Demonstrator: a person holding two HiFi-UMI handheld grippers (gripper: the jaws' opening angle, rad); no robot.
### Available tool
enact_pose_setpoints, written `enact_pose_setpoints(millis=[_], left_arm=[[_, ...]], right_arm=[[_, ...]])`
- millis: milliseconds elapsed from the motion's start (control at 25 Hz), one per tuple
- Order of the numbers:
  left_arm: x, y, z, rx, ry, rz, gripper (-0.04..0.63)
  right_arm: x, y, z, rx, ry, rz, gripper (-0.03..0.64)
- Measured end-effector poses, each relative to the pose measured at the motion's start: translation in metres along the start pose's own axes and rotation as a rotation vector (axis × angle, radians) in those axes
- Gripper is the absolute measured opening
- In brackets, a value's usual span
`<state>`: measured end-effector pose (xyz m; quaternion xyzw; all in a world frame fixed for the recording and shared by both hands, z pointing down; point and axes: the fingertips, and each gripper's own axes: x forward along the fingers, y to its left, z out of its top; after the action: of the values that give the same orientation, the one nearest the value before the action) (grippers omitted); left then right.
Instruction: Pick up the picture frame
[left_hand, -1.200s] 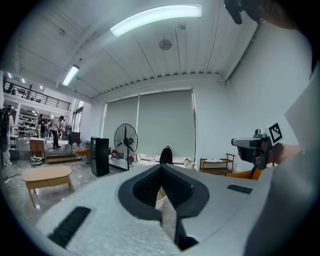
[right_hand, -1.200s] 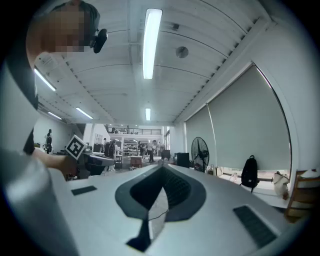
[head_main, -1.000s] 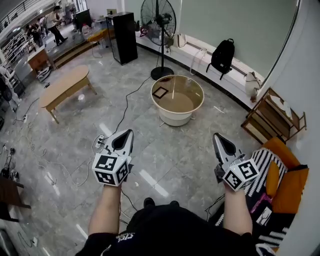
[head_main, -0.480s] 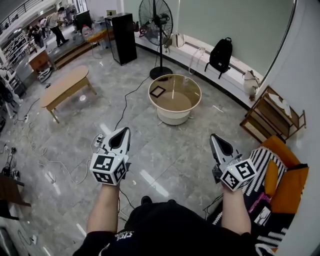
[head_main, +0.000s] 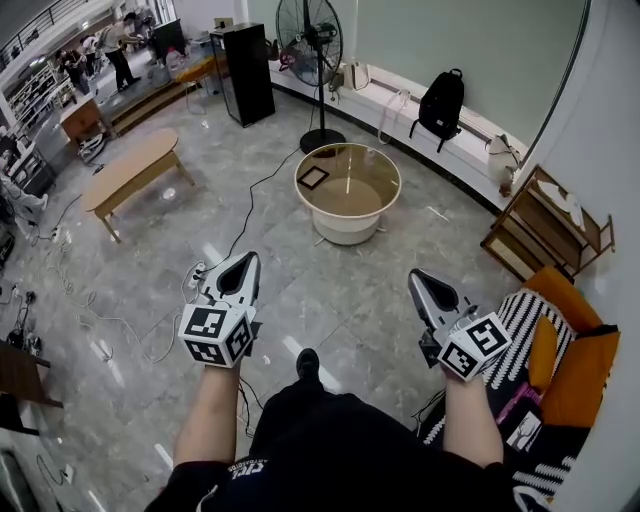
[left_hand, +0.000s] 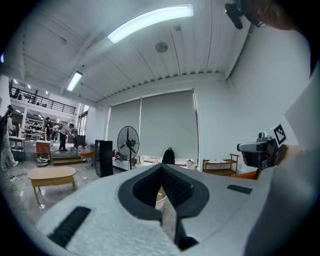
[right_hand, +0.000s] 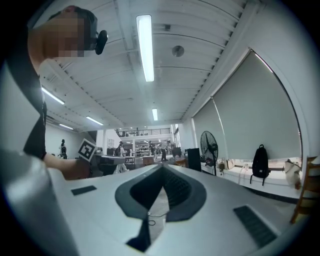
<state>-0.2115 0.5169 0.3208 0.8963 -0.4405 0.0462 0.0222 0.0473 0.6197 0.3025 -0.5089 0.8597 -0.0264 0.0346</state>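
- Floor (head_main: 330, 290) of grey marbled tile spreads across the whole room below the person.
- Round glass-topped table (head_main: 398, 190) stands ahead, well apart from both grippers.
- Left gripper (head_main: 252, 258) is held out level above the floor, its jaws pressed together and gripping nothing.
- Right gripper (head_main: 413, 275) is held out alongside it, its jaws likewise closed and empty.
- Picture frame (head_main: 313, 177), small and dark, lies flat on the table's left side.

grippers: two are showing, left gripper (head_main: 248, 262) and right gripper (head_main: 417, 278)
picture frame (head_main: 313, 178): one is lying
round table (head_main: 348, 232): one is standing
oval table (head_main: 130, 170): one is standing
fan (head_main: 312, 40): one is standing
backpack (head_main: 443, 105): one is leaning
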Motion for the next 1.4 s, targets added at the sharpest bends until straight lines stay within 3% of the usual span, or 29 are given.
enact_pose_setpoints(millis=[560,960,1400], left_arm=[[0.092,0.034,-0.012,-0.051,-0.019,-0.041,0.009],[0.199,0.106,-0.01,-0.08,-0.002,-0.066,0.009],[0.272,0.192,-0.02,-0.115,0.028,-0.056,0.009]], right_arm=[[0.057,-0.053,-0.02,-0.008,0.081,-0.013,0.005],[0.175,-0.114,-0.031,-0.004,0.161,-0.004,0.005],[0.284,-0.148,-0.05,0.023,0.225,0.019,0.005]])
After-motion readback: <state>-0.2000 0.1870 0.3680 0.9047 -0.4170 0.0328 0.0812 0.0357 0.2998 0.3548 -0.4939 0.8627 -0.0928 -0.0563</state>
